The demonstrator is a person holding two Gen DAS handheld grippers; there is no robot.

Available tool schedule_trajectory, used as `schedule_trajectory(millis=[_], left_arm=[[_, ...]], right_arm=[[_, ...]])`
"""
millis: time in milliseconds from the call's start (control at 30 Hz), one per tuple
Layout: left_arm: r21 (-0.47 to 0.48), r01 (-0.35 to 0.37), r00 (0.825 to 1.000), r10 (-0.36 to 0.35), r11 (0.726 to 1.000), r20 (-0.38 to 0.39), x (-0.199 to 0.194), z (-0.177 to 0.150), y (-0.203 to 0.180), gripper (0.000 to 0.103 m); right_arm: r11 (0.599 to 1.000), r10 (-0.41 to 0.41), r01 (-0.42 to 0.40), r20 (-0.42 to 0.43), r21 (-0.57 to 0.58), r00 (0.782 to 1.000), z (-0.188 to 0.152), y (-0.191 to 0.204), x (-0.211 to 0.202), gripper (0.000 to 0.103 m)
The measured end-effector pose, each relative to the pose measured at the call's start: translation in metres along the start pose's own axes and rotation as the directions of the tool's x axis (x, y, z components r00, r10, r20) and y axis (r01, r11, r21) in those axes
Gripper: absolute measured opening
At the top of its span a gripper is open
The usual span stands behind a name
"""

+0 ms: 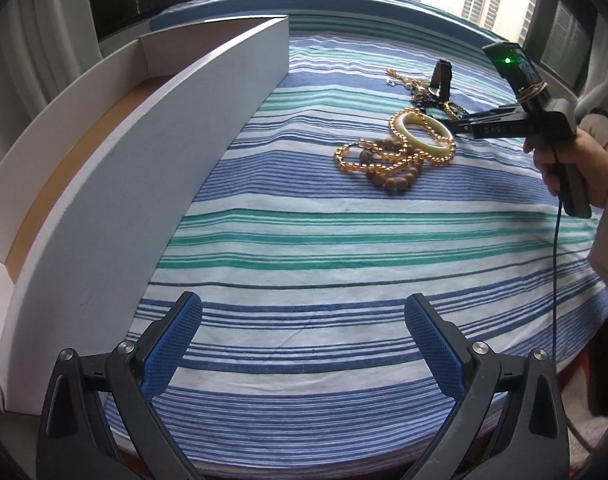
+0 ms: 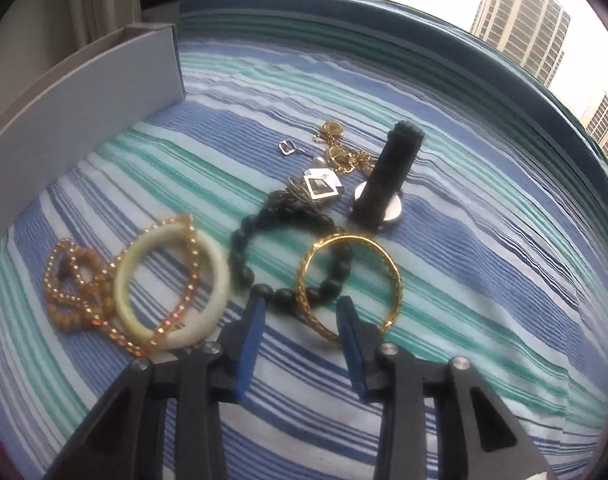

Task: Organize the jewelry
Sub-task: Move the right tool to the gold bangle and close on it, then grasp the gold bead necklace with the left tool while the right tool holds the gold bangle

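Hidden or unclear: the right wrist view is blurred, so the small pieces at the far end of the heap (image 2: pixel 328 160) – gold chains, a silver clasp, a square tag – cannot be told apart with certainty. The floor of the box (image 1: pixel 143 168) is mostly hidden behind its near wall; only a brown strip shows. The person's sleeve is cut off at the right edge of the left wrist view.
Left gripper (image 1: pixel 304 344): jaws wide apart – nothing between them, blue pads over bare striped cloth (image 1: pixel 344 240), just beside the near end of the box.
Right gripper (image 2: pixel 299 320): jaws partly open with no earlier picture to compare; the near part of the gold bangle (image 2: pixel 352 280) and a few dark beads lie in the gap. Whether the pads press on either cannot be told.
Right hand (image 1: pixel 572 168): wrapped around the right gripper's handle, a cable hanging below it.
Near jewelry: pale green bangle (image 2: pixel 171 288) lying flat on the cloth, amber bead strand (image 2: pixel 79 280) looped over and through it.
Middle jewelry: dark bead bracelet (image 2: pixel 283 256), overlapped by the gold bangle.
Far jewelry: watch (image 2: pixel 384 184), its black strap standing up over the round case.
Box: white, open-topped, along the left side of the cloth, well apart from the heap.
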State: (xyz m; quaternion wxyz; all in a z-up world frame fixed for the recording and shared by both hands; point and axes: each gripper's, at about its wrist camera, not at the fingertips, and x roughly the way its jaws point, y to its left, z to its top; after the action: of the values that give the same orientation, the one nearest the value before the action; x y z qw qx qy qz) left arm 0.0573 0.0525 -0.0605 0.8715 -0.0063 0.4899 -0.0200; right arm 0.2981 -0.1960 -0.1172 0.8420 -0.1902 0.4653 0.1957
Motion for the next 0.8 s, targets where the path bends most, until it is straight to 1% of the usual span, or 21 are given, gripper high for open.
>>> schedule_trajectory(millis=[67, 133, 167, 300, 433, 600, 667, 800], left_arm=[[-0.020, 0.005, 1.000, -0.006, 1.000, -0.008, 0.002, 0.000, 0.005, 0.101], [-0.038, 0.007, 1.000, -0.007, 0.999, -0.014, 0.003, 0.001, 0.009, 0.101], [-0.045, 0.007, 1.000, -0.008, 0.999, -0.016, 0.004, 0.001, 0.009, 0.101], [-0.043, -0.001, 1.000, -0.001, 0.999, -0.027, 0.006, 0.002, 0.006, 0.101], [-0.019, -0.011, 0.999, 0.010, 1.000, -0.032, 0.007, 0.004, -0.002, 0.101], [0.007, -0.003, 0.999, 0.003, 1.000, -0.038, 0.009, 0.010, -0.013, 0.101], [0.016, 0.017, 0.999, -0.016, 1.000, -0.039, 0.009, 0.017, -0.019, 0.101], [0.055, 0.089, 0.996, -0.088, 0.995, -0.015, 0.005, 0.043, -0.039, 0.101]], right_arm=[[1.000, 0.005, -0.005, -0.006, 0.008, 1.000, 0.004, -0.003, 0.002, 0.036], [0.999, 0.036, -0.035, -0.029, 0.026, 0.999, 0.005, -0.006, 0.001, 0.023], [0.999, 0.037, -0.036, -0.035, 0.022, 0.999, 0.004, -0.006, 0.000, 0.015], [0.999, 0.038, -0.038, -0.040, 0.011, 0.998, -0.008, -0.003, -0.010, 0.009], [0.997, 0.059, -0.059, -0.007, 0.059, 0.998, -0.025, -0.005, -0.033, 0.006], [0.984, 0.115, -0.120, 0.043, 0.135, 0.992, -0.056, -0.013, -0.068, 0.006], [0.971, 0.150, -0.161, 0.074, 0.178, 0.986, -0.069, -0.018, -0.083, 0.006], [0.933, 0.216, -0.245, 0.134, 0.265, 0.967, -0.098, -0.023, -0.106, 0.006]])
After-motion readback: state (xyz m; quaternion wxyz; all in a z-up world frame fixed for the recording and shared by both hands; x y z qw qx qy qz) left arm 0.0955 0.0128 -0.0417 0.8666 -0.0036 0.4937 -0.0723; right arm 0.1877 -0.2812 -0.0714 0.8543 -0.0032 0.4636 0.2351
